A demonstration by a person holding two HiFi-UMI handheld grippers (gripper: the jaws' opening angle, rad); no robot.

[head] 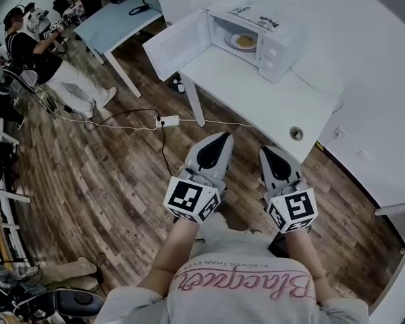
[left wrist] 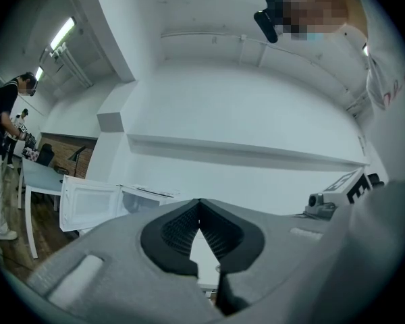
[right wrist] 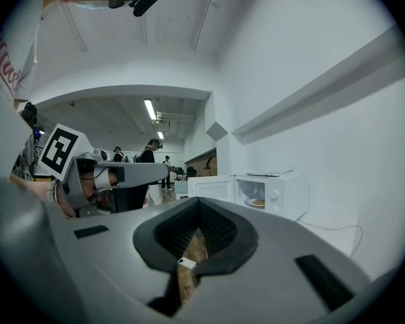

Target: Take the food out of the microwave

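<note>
The plate of food (head: 243, 41) sat inside the microwave (head: 281, 49), its door (head: 170, 48) swung wide open, at the far end of the white desk (head: 256, 96). The left tongs (head: 225, 136) and right tongs (head: 265, 150) were both pinched closed, empty, over the wood floor (head: 108, 181) just short of the desk.

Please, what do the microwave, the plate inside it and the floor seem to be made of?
The microwave looks like white painted metal, smooth with a mild sheen. The plate seems ceramic or glass, with a pale rim, but it is too small to be sure. The floor is wood or wood-look laminate: brown planks with grain and seams.
</note>
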